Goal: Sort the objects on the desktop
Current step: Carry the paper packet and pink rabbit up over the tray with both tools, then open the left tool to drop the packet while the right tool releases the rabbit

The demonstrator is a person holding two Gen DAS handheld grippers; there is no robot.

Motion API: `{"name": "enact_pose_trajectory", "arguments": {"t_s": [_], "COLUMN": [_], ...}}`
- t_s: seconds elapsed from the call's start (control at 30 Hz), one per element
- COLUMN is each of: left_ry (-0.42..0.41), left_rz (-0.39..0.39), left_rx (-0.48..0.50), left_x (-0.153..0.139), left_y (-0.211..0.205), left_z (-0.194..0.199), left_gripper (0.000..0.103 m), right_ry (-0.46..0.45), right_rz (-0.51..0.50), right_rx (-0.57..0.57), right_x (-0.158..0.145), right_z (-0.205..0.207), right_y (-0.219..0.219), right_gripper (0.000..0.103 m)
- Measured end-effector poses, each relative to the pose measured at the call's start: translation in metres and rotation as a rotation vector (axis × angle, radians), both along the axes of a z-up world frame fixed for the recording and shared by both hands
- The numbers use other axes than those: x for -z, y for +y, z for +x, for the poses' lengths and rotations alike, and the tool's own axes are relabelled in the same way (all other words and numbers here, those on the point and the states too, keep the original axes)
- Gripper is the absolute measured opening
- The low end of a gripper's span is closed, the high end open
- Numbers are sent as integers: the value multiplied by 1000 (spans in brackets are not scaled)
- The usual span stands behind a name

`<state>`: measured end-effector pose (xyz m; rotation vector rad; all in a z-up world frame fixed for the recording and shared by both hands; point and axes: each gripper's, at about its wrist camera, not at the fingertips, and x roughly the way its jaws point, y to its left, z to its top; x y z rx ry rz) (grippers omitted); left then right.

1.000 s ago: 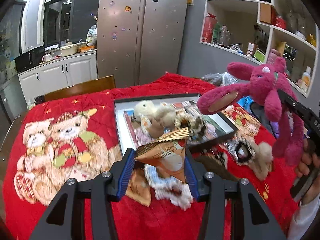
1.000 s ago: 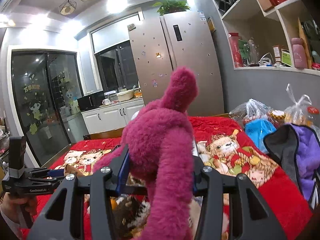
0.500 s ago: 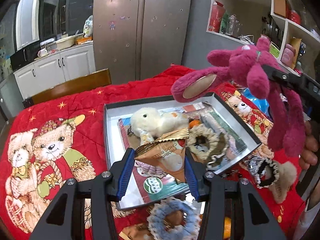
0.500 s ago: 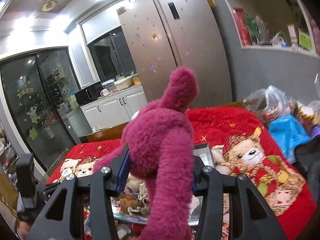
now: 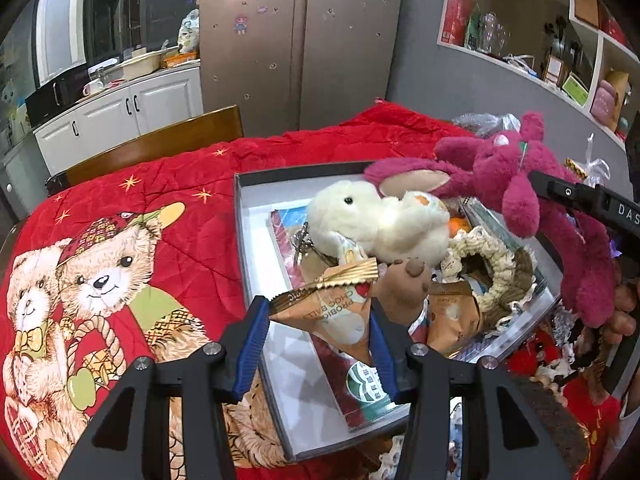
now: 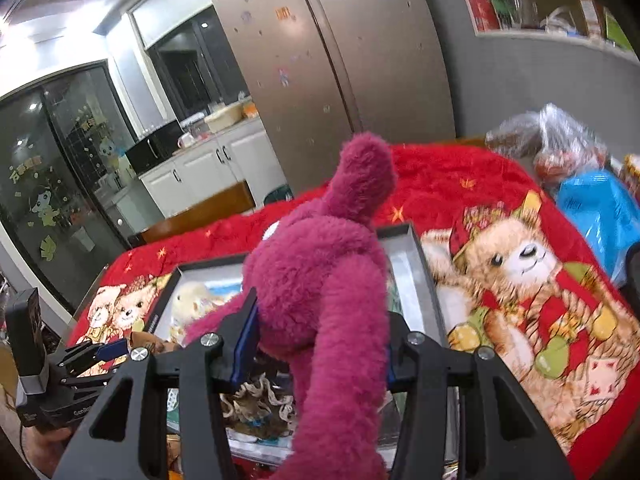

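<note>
Roughly midway through the sort: the tray (image 5: 256, 264) on the red bear-print desk cover (image 5: 168, 184) already holds a white plush chick (image 5: 376, 220), a cream scrunchie (image 5: 488, 256), a brown snack packet (image 5: 452, 316), a brown plush foot (image 5: 404, 284), a keyring and flat printed packs, mostly piled toward its 2 o'clock side, with bare tray floor at 9 o'clock. Left claw (image 5: 320, 336) is clamped on a brown triangular choc-ball packet (image 5: 336, 308), pads pressing both sides, held above the near 6 o'clock part of the tray and not yet down. Right claw (image 6: 320, 348) is closed on a magenta plush bear (image 6: 320, 280), squeezing its body; in the left wrist view the bear (image 5: 520, 184) hangs over the tray's 2 o'clock edge, one ear reaching above the chick, not clearly resting on anything. A hand grips the right tool's handle at 4 o'clock there. Left to do, by my read: lower and drop both carried items into the tray. More stuff sits outside it: a scrunchie and fluffy bits on the cover at 4 to 5 o'clock of the tray, something pale at 6 o'clock below the tray, partly hidden. Bags (image 6: 560, 152) at the desk's far 2 o'clock corner; can't tell if they count. So several pickups likely remain after these two.
</note>
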<state>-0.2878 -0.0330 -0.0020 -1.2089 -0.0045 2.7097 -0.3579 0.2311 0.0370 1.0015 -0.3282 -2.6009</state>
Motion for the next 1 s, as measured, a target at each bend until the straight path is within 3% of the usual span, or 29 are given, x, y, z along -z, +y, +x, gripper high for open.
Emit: {"name": "enact_pose_trajectory", "arguments": {"t_s": [0.27,0.63,0.73,0.83,0.9,1.0], "left_ry": [-2,7,5,8,31,63], "left_rz": [-10,-32,-47,-36,-71,-124], "left_rx": [8,11,37,82,95,85], "left_x": [7,8,8,7,4,-2], "left_y": [2,5,10,15,21,23], "left_z": [-3,-3,-3,-1,3,5], "left_gripper": [49,50,61,84,99,103], "right_ry": [-54,-93,-88,-83,-74,-40], "right_rz": [72,64,69,56,39,49], "right_rx": [-4,-15,-21,-39,-49,-54], "right_x": [12,20,19,17,14,7], "right_z": [-5,-10,-9,-8,-7,-2], "right_y": [-14,-10,-12,-15,-15,-18], "right_gripper": [50,56,62,76,97,103]}}
